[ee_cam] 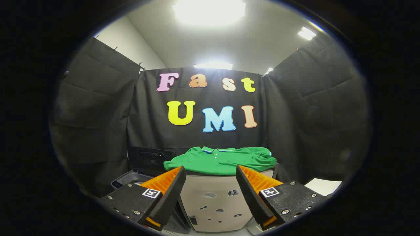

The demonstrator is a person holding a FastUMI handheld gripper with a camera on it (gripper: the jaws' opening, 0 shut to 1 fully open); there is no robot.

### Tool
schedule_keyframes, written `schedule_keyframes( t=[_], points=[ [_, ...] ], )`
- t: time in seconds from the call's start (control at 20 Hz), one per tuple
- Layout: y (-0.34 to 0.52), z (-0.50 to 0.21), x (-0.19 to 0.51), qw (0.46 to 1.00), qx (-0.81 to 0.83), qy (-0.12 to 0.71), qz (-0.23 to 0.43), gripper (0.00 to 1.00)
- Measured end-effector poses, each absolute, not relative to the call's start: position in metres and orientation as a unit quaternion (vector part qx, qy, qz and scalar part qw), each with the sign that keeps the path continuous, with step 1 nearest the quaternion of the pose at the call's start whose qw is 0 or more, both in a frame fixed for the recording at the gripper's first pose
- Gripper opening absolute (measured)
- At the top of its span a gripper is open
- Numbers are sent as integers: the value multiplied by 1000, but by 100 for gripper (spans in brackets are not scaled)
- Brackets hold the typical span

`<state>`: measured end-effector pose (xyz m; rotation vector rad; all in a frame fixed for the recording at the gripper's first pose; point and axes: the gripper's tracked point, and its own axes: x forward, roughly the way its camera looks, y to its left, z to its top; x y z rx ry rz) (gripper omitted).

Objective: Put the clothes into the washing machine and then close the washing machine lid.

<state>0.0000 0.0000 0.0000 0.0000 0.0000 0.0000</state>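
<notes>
A green polo shirt (223,159) lies spread on top of a beige box-like stand (213,203), just beyond my fingertips. My gripper (210,172) is open, its fingers wide apart with nothing between them, and the stand's front shows in the gap. To the left of the stand and lower sits the washing machine (131,178), a dark grey tub with its opening partly hidden behind my left finger; a dark panel (151,159), perhaps its raised lid, stands behind it.
Black cloth walls close the booth at the back and on both sides. A white sheet or surface (323,186) lies low to the right of the stand, beyond my right finger.
</notes>
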Motion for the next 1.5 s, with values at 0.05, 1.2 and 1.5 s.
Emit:
schedule_keyframes(
  t=[0.05, 1.2, 1.5],
  points=[
    [-1, 1, 3, 1000, -1, 1, -1, 95],
    [-9, 23, -15, 1000, 3, -10, -9, 95],
    [-1, 19, -21, 1000, 3, -5, -3, 95]
  ],
)
